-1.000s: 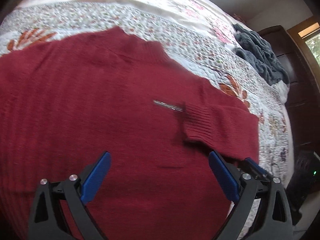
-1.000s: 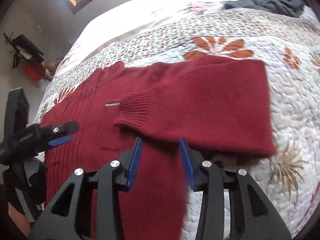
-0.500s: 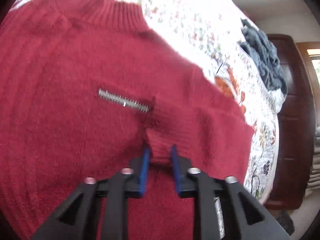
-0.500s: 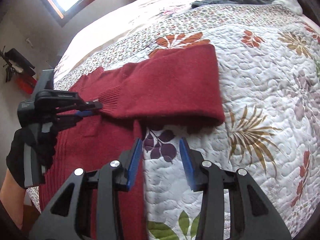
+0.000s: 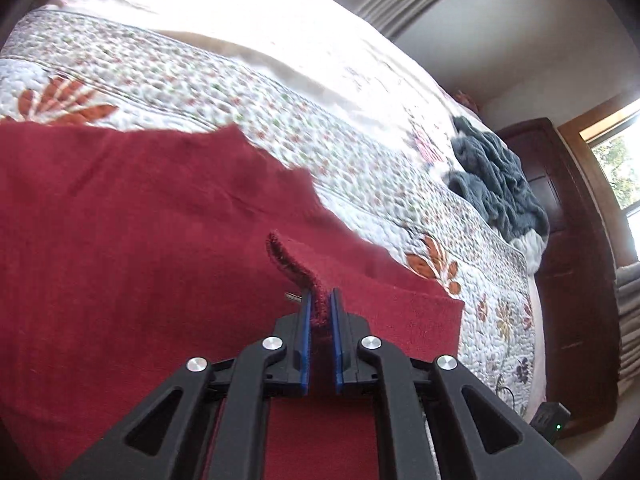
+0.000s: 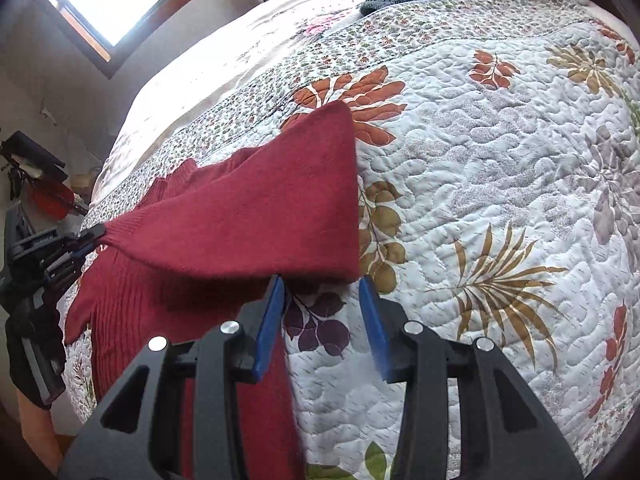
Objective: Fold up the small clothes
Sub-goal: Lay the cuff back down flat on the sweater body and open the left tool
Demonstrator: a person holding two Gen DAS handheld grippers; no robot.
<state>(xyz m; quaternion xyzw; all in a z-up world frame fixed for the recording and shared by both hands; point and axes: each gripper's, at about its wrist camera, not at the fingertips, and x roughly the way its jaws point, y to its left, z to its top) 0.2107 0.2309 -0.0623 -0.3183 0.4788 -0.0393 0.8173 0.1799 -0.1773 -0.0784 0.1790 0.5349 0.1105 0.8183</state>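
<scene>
A dark red knitted sweater (image 5: 120, 248) lies spread on a white quilted bedspread with a leaf and flower print (image 6: 500, 168). The left gripper (image 5: 319, 308) is clamped on the ribbed cuff of a sleeve (image 6: 248, 216), its blue-padded jaws nearly together with the knit pinched between them — the cuff is raised off the sweater body and the sleeve is stretched across it. A small metallic item just left of the jaws is mostly hidden and cannot be identified. The right gripper (image 6: 322, 292) hovers at the sleeve's lower folded edge, jaws moderately apart and holding nothing; contact cannot be confirmed. The sweater's hem is cut off by the frame — a crumpled grey-blue fleece blanket (image 5: 496, 184) lies well apart near the bed's far edge.
</scene>
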